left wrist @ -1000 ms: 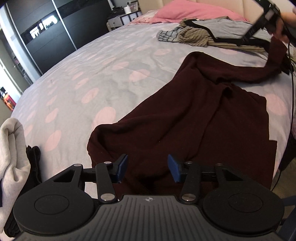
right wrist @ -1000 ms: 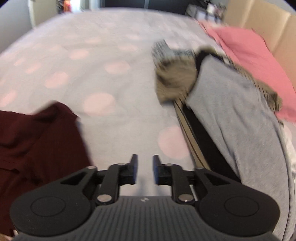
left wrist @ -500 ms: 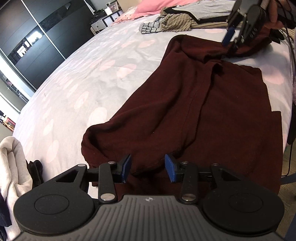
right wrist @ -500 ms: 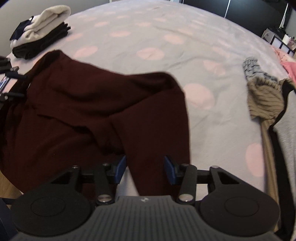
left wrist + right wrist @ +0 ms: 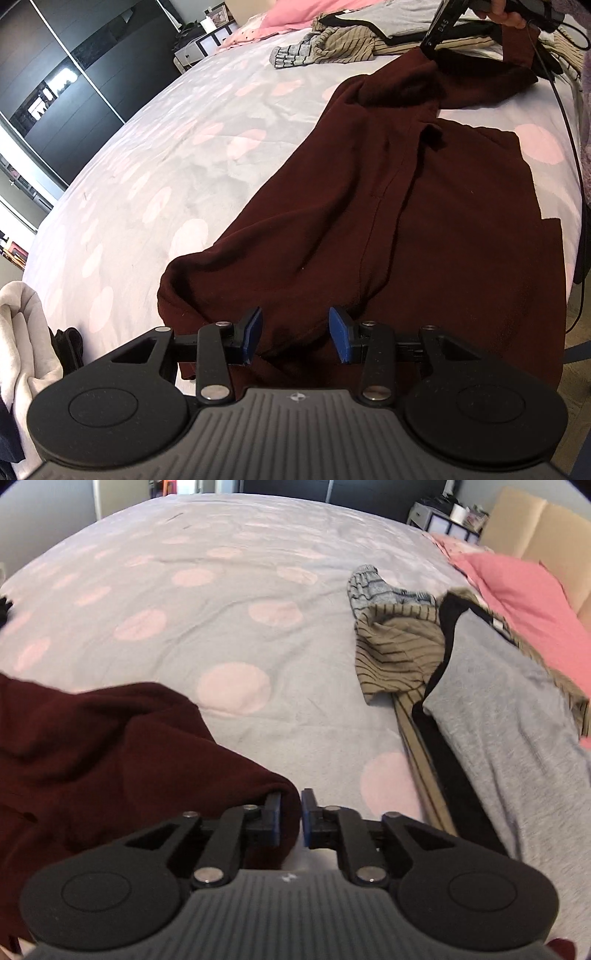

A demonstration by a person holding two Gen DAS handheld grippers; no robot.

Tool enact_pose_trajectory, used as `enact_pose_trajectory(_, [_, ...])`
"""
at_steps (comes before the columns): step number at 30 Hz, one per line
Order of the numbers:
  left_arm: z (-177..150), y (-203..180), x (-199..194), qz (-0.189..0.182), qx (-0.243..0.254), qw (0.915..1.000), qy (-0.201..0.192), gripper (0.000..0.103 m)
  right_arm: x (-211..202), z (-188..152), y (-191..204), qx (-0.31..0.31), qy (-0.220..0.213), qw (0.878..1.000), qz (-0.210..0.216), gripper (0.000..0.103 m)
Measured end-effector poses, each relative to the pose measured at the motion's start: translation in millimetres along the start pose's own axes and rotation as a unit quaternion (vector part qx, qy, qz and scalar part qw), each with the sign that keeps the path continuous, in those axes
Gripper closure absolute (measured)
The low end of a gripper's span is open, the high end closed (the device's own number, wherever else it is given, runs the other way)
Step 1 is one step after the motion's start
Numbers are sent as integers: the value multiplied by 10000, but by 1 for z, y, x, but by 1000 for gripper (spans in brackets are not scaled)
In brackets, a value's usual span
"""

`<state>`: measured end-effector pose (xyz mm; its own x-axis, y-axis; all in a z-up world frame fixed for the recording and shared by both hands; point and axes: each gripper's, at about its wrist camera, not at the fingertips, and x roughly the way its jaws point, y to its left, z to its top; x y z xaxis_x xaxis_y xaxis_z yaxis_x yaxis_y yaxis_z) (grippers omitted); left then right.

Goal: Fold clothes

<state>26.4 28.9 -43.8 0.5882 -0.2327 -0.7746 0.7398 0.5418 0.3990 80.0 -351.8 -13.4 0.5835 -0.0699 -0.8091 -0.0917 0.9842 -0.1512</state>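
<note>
A: Status?
B: Maroon garment (image 5: 424,221) lies spread on the bed (image 5: 177,155). My right gripper (image 5: 291,818) pinches its far end; left gripper (image 5: 294,338) hovers open over the near hem.
A: Next?
B: Probably clamp the hem, then fold.

Your left gripper (image 5: 295,339) has a ribbed grey body, two round black discs, black linkage arms with silver screw heads, and blue finger pads (image 5: 341,341). Your right gripper (image 5: 291,818) is built the same (a small white emblem marks each body). Your right hand (image 5: 504,11) shows bare skin, and a thin black cable (image 5: 567,122) trails below it.
</note>
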Motion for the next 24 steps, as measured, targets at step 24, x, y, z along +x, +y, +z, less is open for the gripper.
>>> enact_pose_trajectory(24, [-17,-43,19,616,2210,9733,-62,73,-10,-60,132,-4556,-847,8848,492,58])
